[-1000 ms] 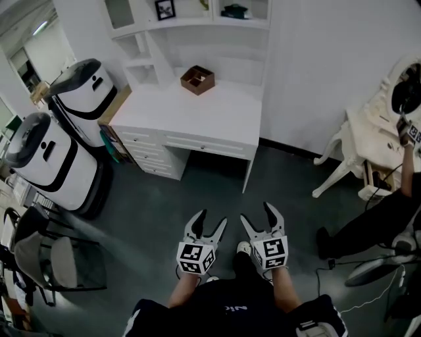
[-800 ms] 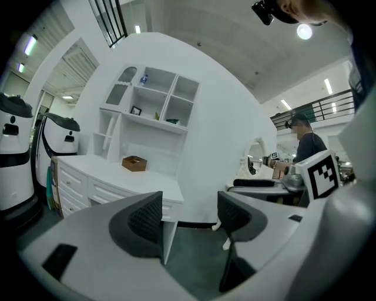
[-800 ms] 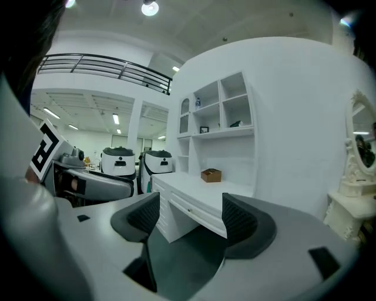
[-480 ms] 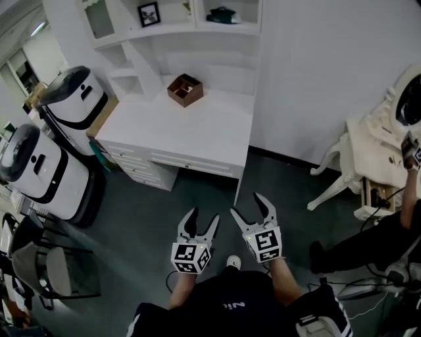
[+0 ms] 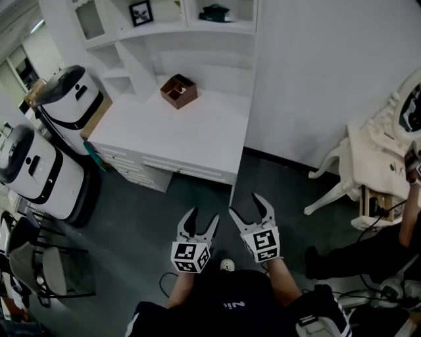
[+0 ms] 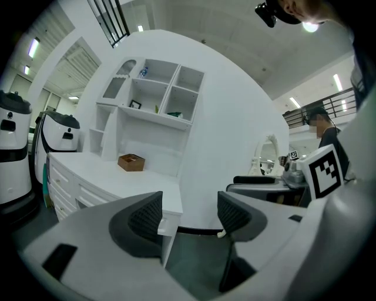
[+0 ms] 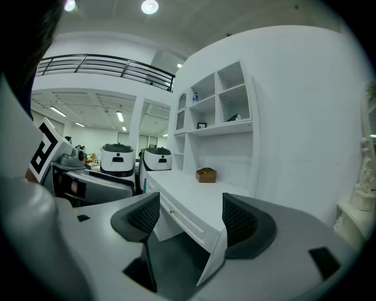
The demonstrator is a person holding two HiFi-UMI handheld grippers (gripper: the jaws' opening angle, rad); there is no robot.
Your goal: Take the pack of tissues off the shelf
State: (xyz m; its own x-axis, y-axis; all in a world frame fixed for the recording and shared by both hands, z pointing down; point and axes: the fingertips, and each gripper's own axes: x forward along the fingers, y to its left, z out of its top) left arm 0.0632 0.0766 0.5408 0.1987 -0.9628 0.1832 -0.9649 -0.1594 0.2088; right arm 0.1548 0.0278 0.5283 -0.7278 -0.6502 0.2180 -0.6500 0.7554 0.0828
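A dark green pack of tissues (image 5: pixel 216 11) lies in an upper cubby of the white shelf unit (image 5: pixel 191 29) above the desk; it also shows as a small dark shape in the left gripper view (image 6: pixel 174 114) and the right gripper view (image 7: pixel 234 118). My left gripper (image 5: pixel 202 216) and right gripper (image 5: pixel 246 205) hang side by side over the dark floor, in front of the desk's near corner and far below the shelf. Both are open with nothing between the jaws, as seen at the left gripper (image 6: pixel 189 214) and right gripper (image 7: pixel 191 220).
The white desk (image 5: pixel 197 138) carries a brown open box (image 5: pixel 179 91). A small framed picture (image 5: pixel 139 12) stands in the neighbouring cubby. Two white and black robots (image 5: pixel 66 99) (image 5: pixel 33 174) stand left of the desk. A white ornate table (image 5: pixel 371 148) and a seated person (image 5: pixel 368 243) are at the right.
The desk and shelf have slid left and a little closer in the head view. Both grippers have stayed open and kept their place in front of me.
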